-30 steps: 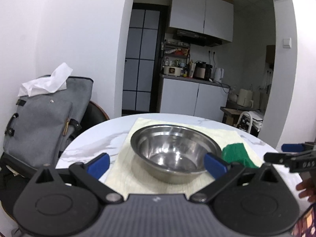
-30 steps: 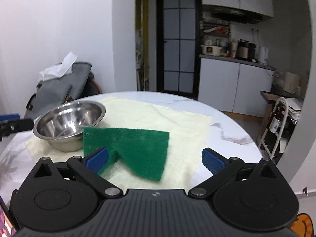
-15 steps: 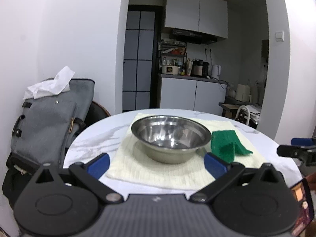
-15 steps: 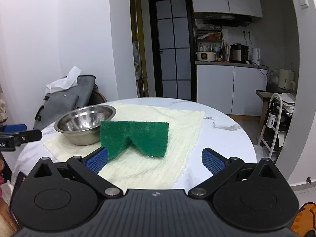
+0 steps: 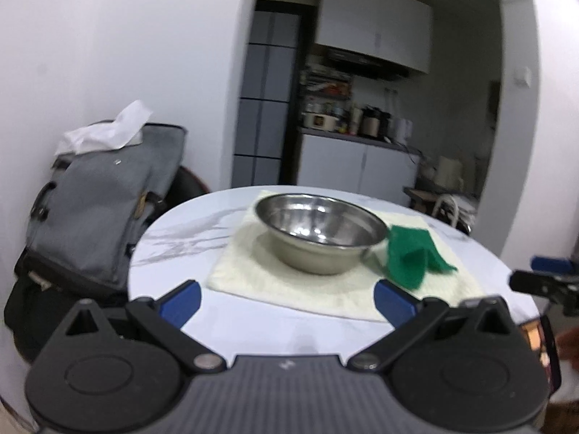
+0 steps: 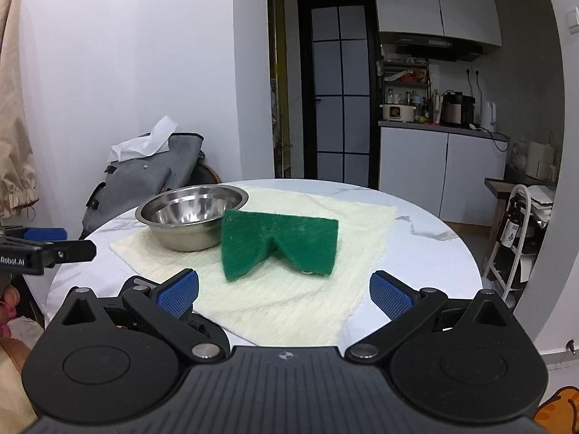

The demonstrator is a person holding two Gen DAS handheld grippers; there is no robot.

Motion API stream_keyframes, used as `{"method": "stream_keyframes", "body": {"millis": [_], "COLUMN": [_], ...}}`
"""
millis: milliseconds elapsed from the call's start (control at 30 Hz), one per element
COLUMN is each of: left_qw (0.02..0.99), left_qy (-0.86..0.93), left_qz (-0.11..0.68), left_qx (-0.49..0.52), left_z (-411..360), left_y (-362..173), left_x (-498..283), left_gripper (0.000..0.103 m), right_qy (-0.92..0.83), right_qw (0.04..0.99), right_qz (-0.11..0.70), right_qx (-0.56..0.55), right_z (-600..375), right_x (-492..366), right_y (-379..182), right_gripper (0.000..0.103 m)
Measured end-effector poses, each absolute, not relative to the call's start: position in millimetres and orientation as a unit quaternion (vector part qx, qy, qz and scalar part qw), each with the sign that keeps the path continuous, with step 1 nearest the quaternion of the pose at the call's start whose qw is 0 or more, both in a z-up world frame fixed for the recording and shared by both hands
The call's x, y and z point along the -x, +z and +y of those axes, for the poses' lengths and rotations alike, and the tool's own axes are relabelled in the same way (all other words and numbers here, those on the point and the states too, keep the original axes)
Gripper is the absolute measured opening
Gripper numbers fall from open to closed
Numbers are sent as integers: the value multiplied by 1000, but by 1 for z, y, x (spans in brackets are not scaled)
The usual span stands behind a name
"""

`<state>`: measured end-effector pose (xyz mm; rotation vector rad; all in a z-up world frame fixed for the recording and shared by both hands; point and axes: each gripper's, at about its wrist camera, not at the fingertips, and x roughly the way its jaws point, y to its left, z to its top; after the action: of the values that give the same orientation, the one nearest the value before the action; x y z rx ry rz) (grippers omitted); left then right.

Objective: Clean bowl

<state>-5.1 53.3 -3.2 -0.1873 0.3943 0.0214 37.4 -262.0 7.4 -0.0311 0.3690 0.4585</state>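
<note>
A steel bowl point(image 5: 320, 237) stands upright on a cream cloth point(image 5: 289, 282) on the round marble table point(image 5: 181, 238). A green scouring pad point(image 5: 412, 255) lies bent like a tent on the cloth to the bowl's right, close to its rim. In the right wrist view the bowl point(image 6: 191, 217) is left of the pad point(image 6: 278, 244). My left gripper point(image 5: 286, 298) is open and empty, short of the bowl. My right gripper point(image 6: 284, 294) is open and empty, short of the pad. Each gripper shows at the edge of the other's view.
A grey backpack point(image 5: 97, 213) with white tissue on top sits on a chair left of the table. The kitchen counter point(image 6: 441, 128) and a dark glass door point(image 6: 340, 90) lie beyond. A rack with a bottle point(image 6: 514, 231) stands at right.
Both grippers have pulled back and risen away from the table. The bowl and pad look smaller and farther off. They have not moved on the cloth.
</note>
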Motion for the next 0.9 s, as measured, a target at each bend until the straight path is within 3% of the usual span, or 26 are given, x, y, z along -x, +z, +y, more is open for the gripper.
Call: {"method": "stream_keyframes", "body": {"millis": [200,900], "left_qw": [970,976], "left_qy": [31,7], "left_qz": [205,206], "left_qx": [125,65], "left_z": [68,40], "left_y": [-6,-3], "left_x": [5,6], "left_gripper": [103,103], "right_qy": [204,216], "right_qw": [965,960], "right_qz": [166,176], "right_qx": [-19,5], "right_z": [-273,-262], "right_x": [-35,-36], "right_y": [8,6], "right_gripper": [103,103]}}
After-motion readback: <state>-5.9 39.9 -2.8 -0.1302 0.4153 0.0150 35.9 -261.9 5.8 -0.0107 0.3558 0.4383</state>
